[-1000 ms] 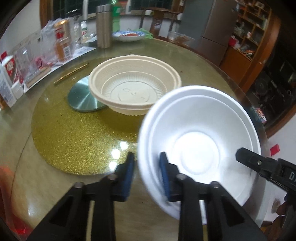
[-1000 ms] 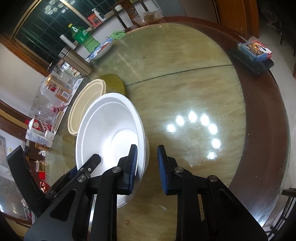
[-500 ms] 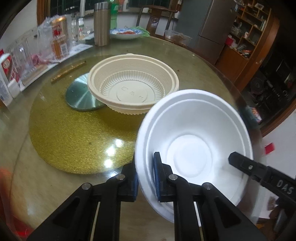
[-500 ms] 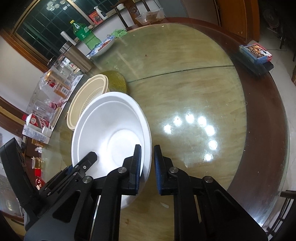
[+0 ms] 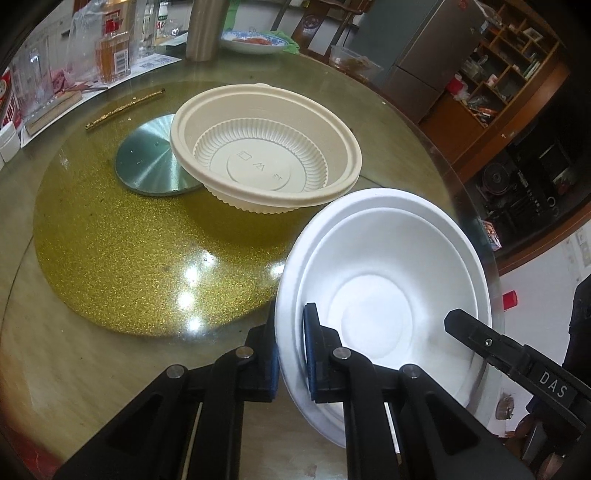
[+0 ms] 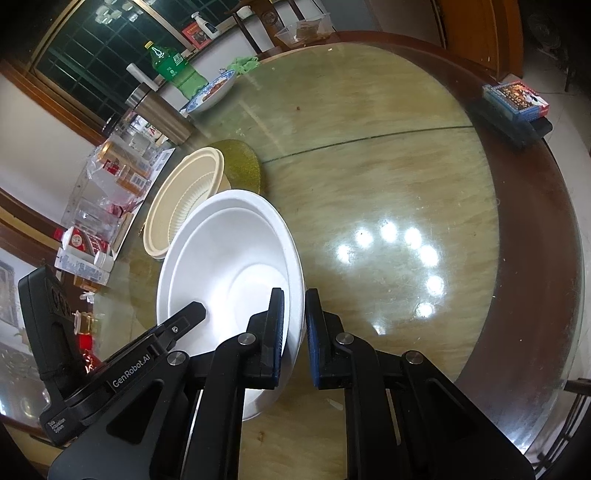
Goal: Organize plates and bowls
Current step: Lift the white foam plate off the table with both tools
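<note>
Two nested white foam bowls (image 5: 373, 317) sit near the front edge of the round glass-topped table (image 6: 388, 166). My left gripper (image 5: 290, 332) is shut on their left rim, one pad inside and one outside. My right gripper (image 6: 294, 306) is shut on the opposite rim of the white bowls (image 6: 229, 258). In the left wrist view only one right finger (image 5: 465, 326) shows, lying over the far rim. A beige ribbed plastic bowl (image 5: 266, 162) stands just behind the white ones on the gold glitter disc (image 5: 129, 258), tilted with its rim resting on a round silver plate (image 5: 147, 162).
At the back left stand a steel flask (image 5: 203, 29), a patterned dish of food (image 5: 255, 40), clear bags and boxes (image 5: 110, 51), and a green bottle (image 6: 170, 62). A box of cards (image 6: 517, 99) lies at the far right rim. A gold stick (image 5: 125, 107) lies on the disc.
Both grippers have closed: the left jaws came together on the white bowls' left rim, the right jaws on the opposite rim. The left gripper tilted somewhat; the bowls barely shifted.
</note>
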Tool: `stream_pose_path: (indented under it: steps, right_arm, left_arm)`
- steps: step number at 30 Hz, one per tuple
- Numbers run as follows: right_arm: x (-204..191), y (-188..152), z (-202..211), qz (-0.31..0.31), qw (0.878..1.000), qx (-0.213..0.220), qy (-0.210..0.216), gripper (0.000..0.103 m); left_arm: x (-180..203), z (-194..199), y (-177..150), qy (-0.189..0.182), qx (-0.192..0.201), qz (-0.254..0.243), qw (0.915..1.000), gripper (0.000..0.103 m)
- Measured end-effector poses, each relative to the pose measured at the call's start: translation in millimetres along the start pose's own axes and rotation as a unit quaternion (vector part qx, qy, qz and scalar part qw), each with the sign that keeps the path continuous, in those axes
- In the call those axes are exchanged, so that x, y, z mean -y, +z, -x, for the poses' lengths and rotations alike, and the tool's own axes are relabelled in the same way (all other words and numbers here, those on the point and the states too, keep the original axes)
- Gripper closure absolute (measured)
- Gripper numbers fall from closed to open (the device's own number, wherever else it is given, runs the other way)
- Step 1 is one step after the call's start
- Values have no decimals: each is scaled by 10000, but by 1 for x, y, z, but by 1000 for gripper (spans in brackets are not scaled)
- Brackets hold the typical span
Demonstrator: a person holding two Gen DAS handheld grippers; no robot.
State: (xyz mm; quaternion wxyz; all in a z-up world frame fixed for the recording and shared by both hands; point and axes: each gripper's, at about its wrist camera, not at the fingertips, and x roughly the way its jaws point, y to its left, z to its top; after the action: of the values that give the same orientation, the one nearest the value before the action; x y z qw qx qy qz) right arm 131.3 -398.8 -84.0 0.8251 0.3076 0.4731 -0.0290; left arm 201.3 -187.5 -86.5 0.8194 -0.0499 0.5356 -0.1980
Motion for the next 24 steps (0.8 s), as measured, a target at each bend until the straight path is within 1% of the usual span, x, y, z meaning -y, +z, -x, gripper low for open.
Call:
stream_pose_path:
  steps: [3,8,19,24]
  right_arm:
    - [0,-1,-1,15,10000,-27,10,92]
    - [-2,-3,-2,24,10000,-32,54,95]
    - [-20,-11,2,181,9997,-21,134,95]
    - [-36,-19,2,325,9994,-13,107,95]
  left_arm:
    - [3,2,0,77,36,-49,10000,94]
    - [6,12,-3,237,238,-204,9992,94]
    - [-8,33,-5,406,483,-234,9977,94]
    - [-18,44,-11,486,582,-197,9969,94]
